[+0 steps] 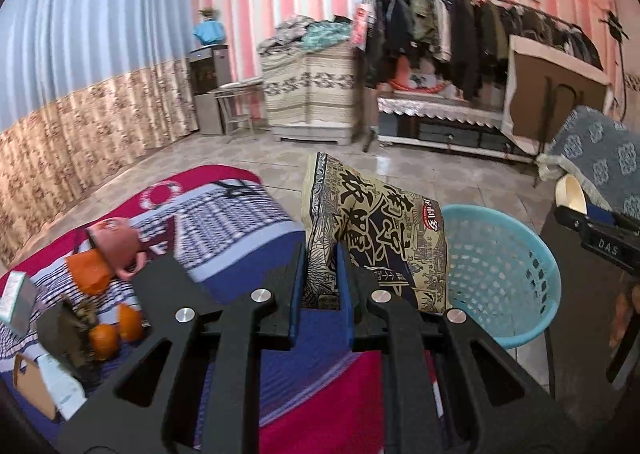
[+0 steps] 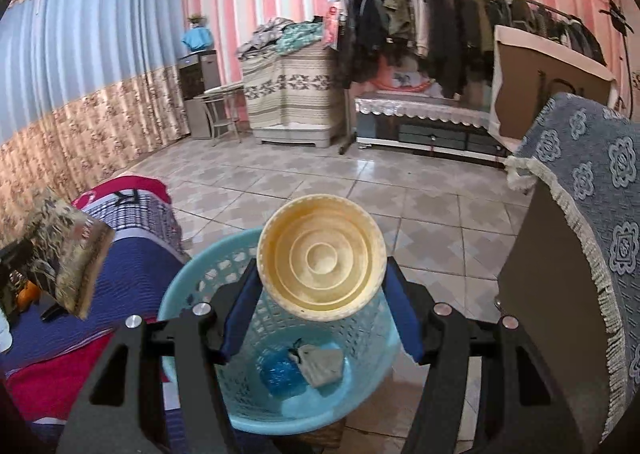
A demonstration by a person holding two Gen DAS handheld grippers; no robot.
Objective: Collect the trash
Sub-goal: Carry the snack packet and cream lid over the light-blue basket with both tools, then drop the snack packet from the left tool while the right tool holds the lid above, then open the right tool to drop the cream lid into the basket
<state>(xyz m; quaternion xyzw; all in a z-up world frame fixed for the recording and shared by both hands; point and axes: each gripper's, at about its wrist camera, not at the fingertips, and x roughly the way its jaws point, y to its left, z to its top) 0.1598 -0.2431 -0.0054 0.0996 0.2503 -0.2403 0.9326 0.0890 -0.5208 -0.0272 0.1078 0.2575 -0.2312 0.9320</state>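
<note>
My left gripper is shut on a tan printed snack bag, held upright over the bed's edge, just left of the light blue mesh basket. The same snack bag shows at the left of the right wrist view. My right gripper is shut on a cream plastic cup, its ribbed bottom facing the camera, held over the basket. Inside the basket lie a blue wrapper and a grey crumpled piece. The cup and right gripper appear at the right of the left wrist view.
On the bed's blue and red cover lie a pink pig toy, orange pieces, a dark wrapper and a small box. A dark cabinet with a grey-blue floral cloth stands right of the basket. Tiled floor lies beyond.
</note>
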